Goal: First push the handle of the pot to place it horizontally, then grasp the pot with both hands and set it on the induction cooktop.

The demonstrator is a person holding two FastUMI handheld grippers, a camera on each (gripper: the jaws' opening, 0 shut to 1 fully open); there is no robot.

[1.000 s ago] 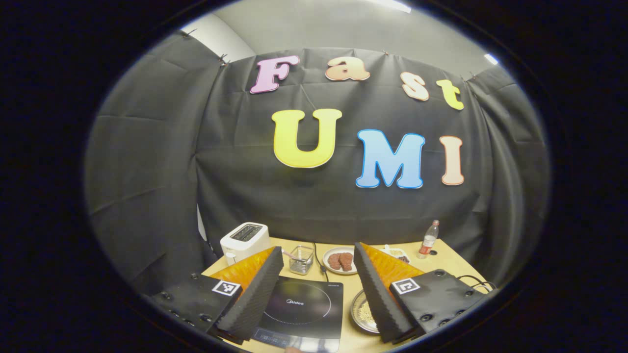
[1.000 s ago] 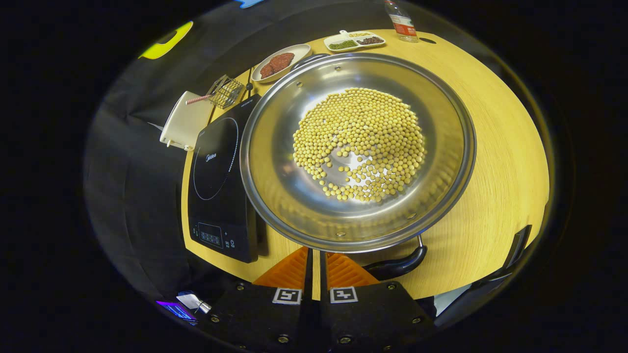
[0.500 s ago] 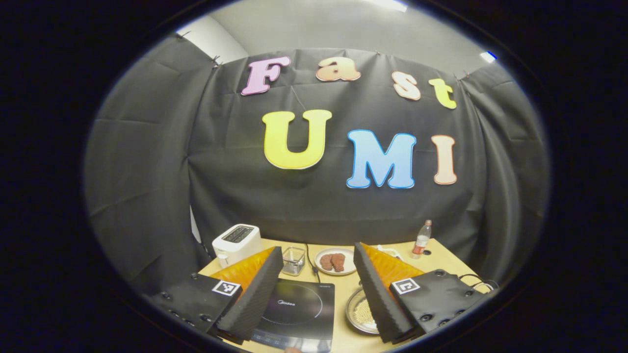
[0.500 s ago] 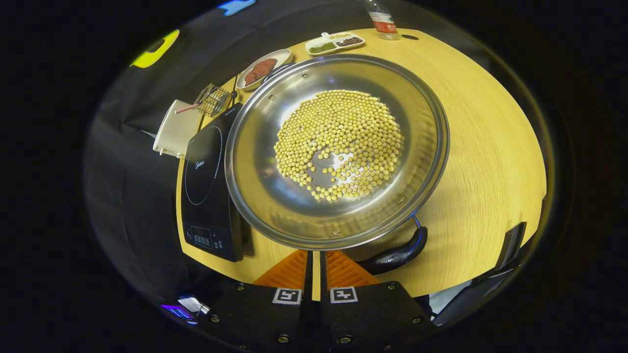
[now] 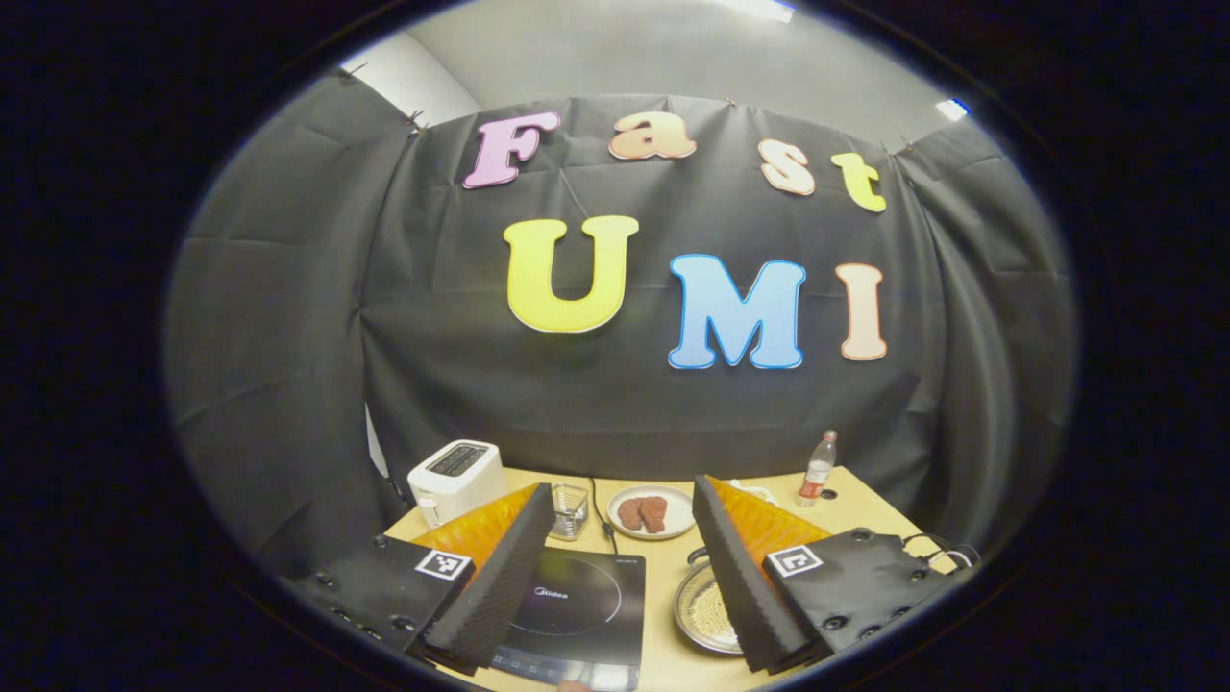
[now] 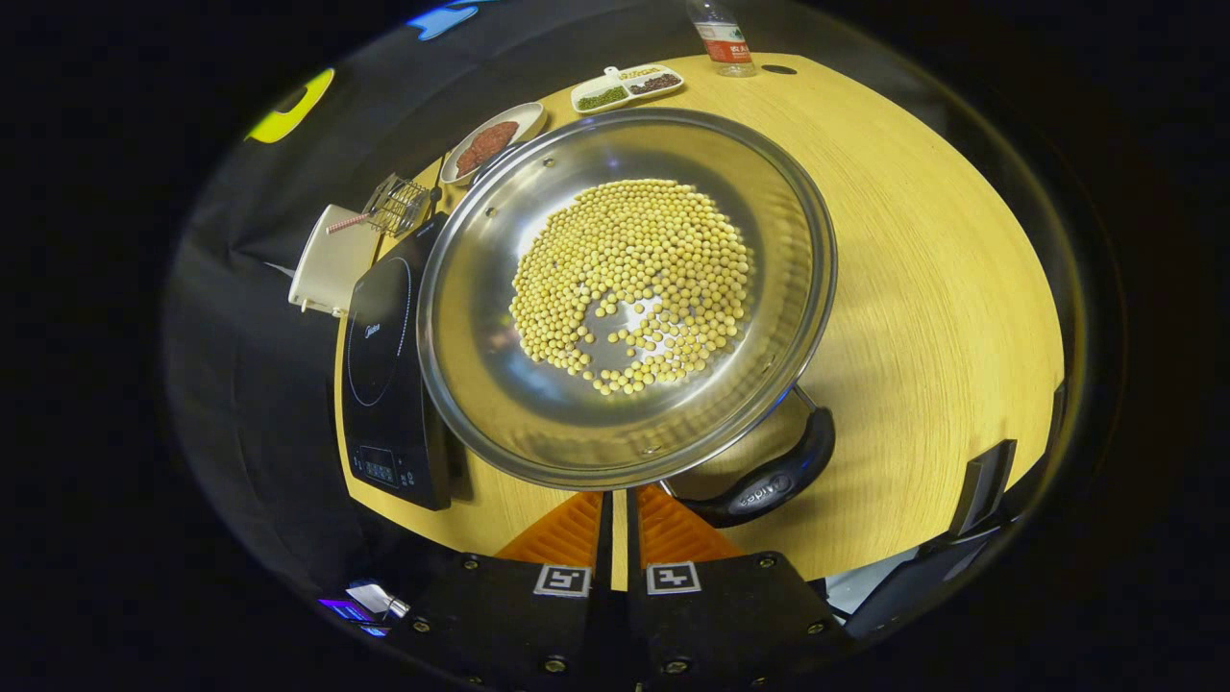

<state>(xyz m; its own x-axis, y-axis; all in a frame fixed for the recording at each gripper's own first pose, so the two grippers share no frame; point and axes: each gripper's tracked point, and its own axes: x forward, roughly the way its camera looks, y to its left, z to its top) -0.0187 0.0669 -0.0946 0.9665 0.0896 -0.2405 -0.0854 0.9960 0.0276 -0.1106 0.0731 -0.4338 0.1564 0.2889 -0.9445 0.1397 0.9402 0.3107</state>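
A wide steel pot (image 6: 538, 404) holding soybeans (image 6: 634, 279) sits on the wooden table (image 6: 922, 269), just right of the black induction cooktop (image 6: 384, 336). Its black side handle (image 6: 769, 481) points toward the table's near edge. My right gripper (image 6: 616, 495) is shut, its tips tucked under the pot's near rim, just left of that handle. In the left gripper view my left gripper (image 5: 623, 488) hovers open above the near edge, with the cooktop (image 5: 577, 605) between its fingers and the pot (image 5: 701, 610) partly behind one finger.
Along the back stand a white toaster (image 5: 456, 471), a wire basket (image 5: 570, 509), a plate of meat (image 5: 651, 512), a divided dish (image 6: 625, 86) and a bottle (image 5: 817, 468). A dark object (image 6: 980, 481) sits at the table's near right corner.
In the right gripper view the pot has slid left and its black handle has come further into sight. The left gripper has drawn back; the table things look smaller and sit further left.
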